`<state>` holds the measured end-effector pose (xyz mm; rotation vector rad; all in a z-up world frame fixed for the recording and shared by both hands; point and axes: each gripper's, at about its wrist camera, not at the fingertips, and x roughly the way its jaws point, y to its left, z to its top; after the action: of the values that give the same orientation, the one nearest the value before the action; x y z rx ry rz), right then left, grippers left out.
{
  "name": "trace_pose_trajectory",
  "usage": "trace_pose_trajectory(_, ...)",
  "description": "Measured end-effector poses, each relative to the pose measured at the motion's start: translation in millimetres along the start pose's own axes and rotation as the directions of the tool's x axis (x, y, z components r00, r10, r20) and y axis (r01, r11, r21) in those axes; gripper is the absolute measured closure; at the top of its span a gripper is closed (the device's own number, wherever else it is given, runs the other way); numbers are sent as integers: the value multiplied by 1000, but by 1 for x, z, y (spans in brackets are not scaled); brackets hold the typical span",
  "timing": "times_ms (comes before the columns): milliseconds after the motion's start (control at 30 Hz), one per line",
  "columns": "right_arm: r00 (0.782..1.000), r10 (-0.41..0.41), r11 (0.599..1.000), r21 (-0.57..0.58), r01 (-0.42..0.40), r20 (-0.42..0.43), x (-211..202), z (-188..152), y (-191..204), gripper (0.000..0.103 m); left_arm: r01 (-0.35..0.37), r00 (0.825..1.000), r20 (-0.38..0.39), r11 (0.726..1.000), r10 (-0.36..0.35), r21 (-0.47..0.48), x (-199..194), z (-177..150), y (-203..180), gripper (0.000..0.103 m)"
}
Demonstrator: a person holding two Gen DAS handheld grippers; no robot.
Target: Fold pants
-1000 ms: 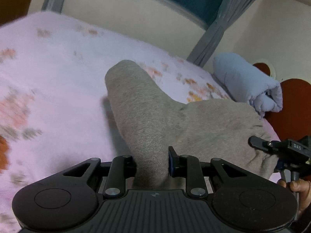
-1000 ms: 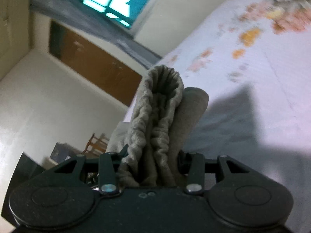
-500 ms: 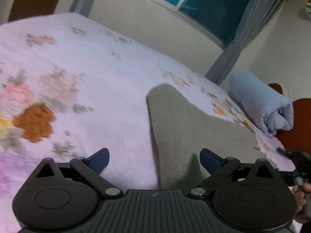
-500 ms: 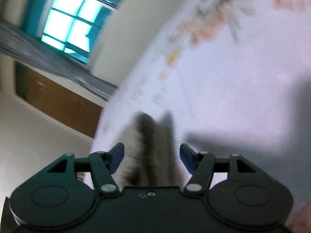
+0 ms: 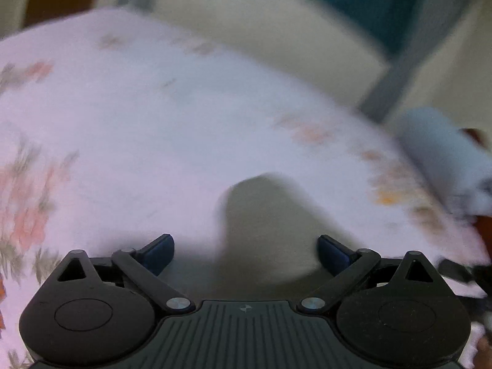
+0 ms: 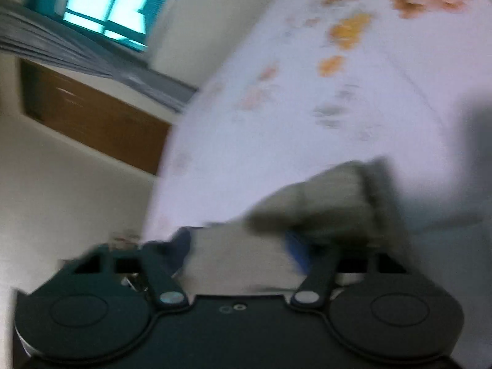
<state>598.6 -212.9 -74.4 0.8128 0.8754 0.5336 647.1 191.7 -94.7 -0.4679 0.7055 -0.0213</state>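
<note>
The grey pants (image 5: 264, 215) lie folded on the pink floral bed sheet (image 5: 153, 129), just ahead of my left gripper (image 5: 246, 247). That gripper is open and empty, its blue pads (image 5: 158, 249) wide apart. In the right wrist view the pants (image 6: 332, 203) lie on the sheet (image 6: 307, 107) in front of my right gripper (image 6: 243, 246), which is open with nothing between its blue pads (image 6: 296, 250). Both views are blurred by motion.
A rolled pale blue blanket (image 5: 442, 150) lies at the bed's far right edge. A window with grey curtains (image 6: 86, 52) and a brown door (image 6: 92, 117) stand beyond the bed. The other gripper (image 5: 461, 272) shows at the left view's right edge.
Both grippers let go of the pants, opened, and have pulled back. The pants now lie flat on the bed.
</note>
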Motion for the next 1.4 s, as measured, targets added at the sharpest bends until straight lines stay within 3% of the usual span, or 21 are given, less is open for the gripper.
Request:
trace_pose_trajectory(67, 999, 29, 997, 77, -32, 37, -1, -3, -27, 103, 41, 998, 57, 999, -41, -8, 8, -10, 13, 0)
trace_pose_trajectory(233, 989, 136, 975, 169, -144, 61, -19, -11, -54, 103, 64, 994, 87, 997, -61, -36, -17, -11, 17, 0)
trace_pose_trajectory(300, 984, 151, 984, 80, -158, 91, -42, -20, -35, 73, 91, 984, 156, 995, -85, -35, -54, -18, 22, 0)
trace_pose_trajectory(467, 983, 180, 982, -54, -179, 29, -78, -49, -12, 70, 161, 978, 129, 987, -161, 8, -108, -57, 18, 0)
trace_pose_trajectory(533, 993, 115, 991, -64, -113, 20, -82, -60, -20, 73, 93, 993, 74, 995, -95, 31, -108, -79, 18, 0)
trace_pose_trajectory(567, 996, 84, 995, -54, -82, 23, -84, -62, -26, 84, 38, 999, 14, 998, -39, 49, -100, -88, 19, 0)
trace_pose_trajectory(633, 997, 70, 997, 13, -70, 25, -87, -61, -37, 90, 17, 1000, 22, 998, -19, 64, -104, -98, 19, 0)
trace_pose_trajectory(667, 998, 58, 997, 39, -60, 37, -94, -61, -33, 85, -3, 1000, 17, 999, 2, 41, -113, -95, 17, 0)
trace_pose_trajectory(700, 997, 52, 998, 16, -53, 65, -103, -61, -20, 70, 6, 999, 42, 1000, -7, 25, -127, -94, 15, 0)
trace_pose_trajectory(800, 981, 171, 982, -98, -162, 87, -121, -70, 13, 67, 51, 990, 128, 997, -57, 51, -161, -99, 7, 0)
trace_pose_trajectory(900, 987, 158, 985, -78, -156, 17, -104, -81, 9, 60, -2, 999, 54, 996, -3, 92, -158, -118, 2, 0)
trace_pose_trajectory(933, 995, 100, 993, -63, -100, -10, -91, -84, 3, 63, -32, 999, -8, 994, 33, 103, -146, -126, 3, 0)
trace_pose_trajectory(967, 998, 46, 998, -28, -47, -48, -77, -87, -10, 79, -30, 999, -13, 995, 32, 94, -144, -129, 6, 0)
trace_pose_trajectory(1000, 996, 45, 999, 23, -43, -80, -71, -90, -19, 80, -27, 1000, -2, 997, 28, 70, -150, -129, 8, 0)
trace_pose_trajectory(1033, 996, 55, 998, 46, -52, -75, -74, -93, -18, 77, -33, 999, 9, 999, 32, 42, -162, -126, 9, 0)
trace_pose_trajectory(1067, 998, 60, 998, 16, -59, -35, -87, -96, -9, 61, -31, 998, 47, 999, 29, 29, -177, -125, 11, 0)
trace_pose_trajectory(1133, 994, 102, 993, -58, -100, 44, -119, -102, 8, 58, -33, 987, 156, 999, 28, 31, -218, -130, 13, 0)
trace_pose_trajectory(1167, 989, 126, 988, -97, -118, 78, -139, -108, 17, 48, -44, 981, 193, 998, 35, 42, -234, -134, 14, 0)
trace_pose_trajectory(1200, 985, 136, 982, -143, -120, 110, -160, -114, 25, 21, -64, 972, 228, 997, 51, 50, -253, -140, 15, 0)
trace_pose_trajectory(1233, 980, 137, 976, -191, -108, 144, -177, -120, 33, 8, -83, 963, 259, 995, 68, 47, -273, -149, 16, 0)
trace_pose_trajectory(1400, 954, 106, 921, -389, 12, 280, -273, -188, 56, 6, -152, 930, 342, 988, 136, 20, -357, -208, 17, 0)
